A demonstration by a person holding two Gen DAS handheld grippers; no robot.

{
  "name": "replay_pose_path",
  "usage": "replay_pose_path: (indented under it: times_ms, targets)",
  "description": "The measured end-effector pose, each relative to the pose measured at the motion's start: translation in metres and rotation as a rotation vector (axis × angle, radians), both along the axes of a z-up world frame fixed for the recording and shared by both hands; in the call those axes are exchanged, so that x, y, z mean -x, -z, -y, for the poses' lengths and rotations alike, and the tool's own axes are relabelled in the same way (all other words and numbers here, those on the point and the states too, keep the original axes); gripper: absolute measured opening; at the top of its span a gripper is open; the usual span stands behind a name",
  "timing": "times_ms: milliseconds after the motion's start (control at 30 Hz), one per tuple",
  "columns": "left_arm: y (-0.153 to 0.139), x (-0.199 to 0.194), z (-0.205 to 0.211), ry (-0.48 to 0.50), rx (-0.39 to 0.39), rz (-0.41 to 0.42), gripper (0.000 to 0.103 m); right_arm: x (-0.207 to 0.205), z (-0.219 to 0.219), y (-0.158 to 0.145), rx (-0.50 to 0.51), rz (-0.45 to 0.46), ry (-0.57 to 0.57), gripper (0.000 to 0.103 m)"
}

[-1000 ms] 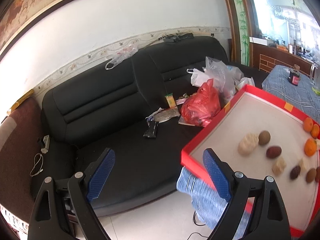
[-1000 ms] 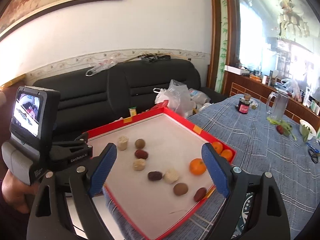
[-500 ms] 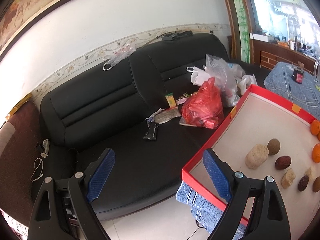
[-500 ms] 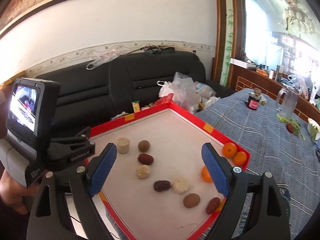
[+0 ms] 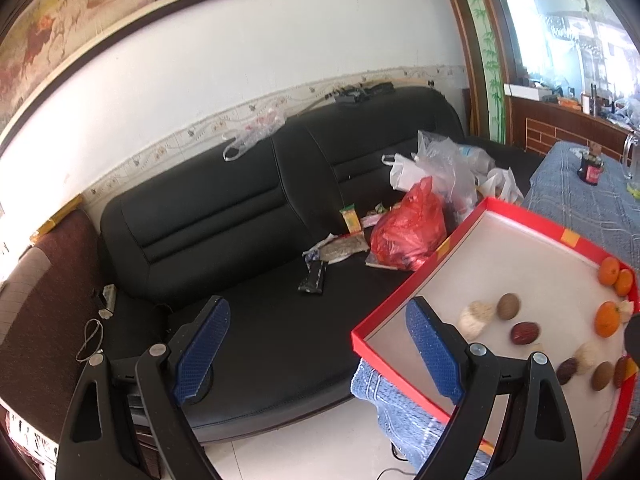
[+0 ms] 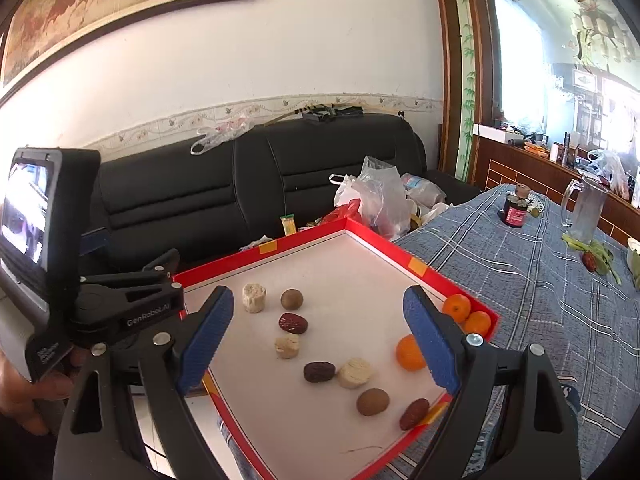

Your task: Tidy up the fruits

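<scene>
The fruits lie in a shallow red tray (image 6: 416, 268) at the corner of the counter (image 6: 520, 288), which wears a blue checked cloth. Two oranges (image 6: 466, 316) sit touching in the tray's right corner, with a third orange (image 6: 408, 354) near them but apart. The rest is mixed across the white floor of the tray: three dark red dates (image 6: 293, 323), two brown round fruits (image 6: 291, 299) and three pale chunky pieces (image 6: 254, 298) (what these are I cannot tell), none grouped by kind.

The right gripper (image 6: 318, 340) hangs above the tray with its fingers spread wide and nothing between them. The left gripper (image 5: 316, 346) is off the tray's left edge, looking mostly at the black sofa (image 5: 240, 240), its fingers likewise parted and empty.

So the step in hand reads as choosing and approaching a piece, not carrying one. Whether sorting is partly done or the oranges merely happen to lie together, the scene does not settle. A likely next move calls for lowering the right fingers around one small piece without nudging its neighbours, since the date and pale chunk at the tray's middle touch.
</scene>
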State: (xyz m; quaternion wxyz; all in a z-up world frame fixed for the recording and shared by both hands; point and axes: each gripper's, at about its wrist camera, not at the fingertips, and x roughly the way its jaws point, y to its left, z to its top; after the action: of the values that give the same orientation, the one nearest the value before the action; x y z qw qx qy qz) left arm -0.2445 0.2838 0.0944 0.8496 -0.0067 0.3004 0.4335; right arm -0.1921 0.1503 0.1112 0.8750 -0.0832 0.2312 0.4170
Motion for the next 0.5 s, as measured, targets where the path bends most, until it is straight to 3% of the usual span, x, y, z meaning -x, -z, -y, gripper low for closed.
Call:
replay_pose_path:
  times_ms: [500]
  targets:
    - [-0.017,0.008,0.038,0.030,-0.066,0.022,0.090,0.009,0.056,-0.006,-0.079,-0.009,0.041,0.087]
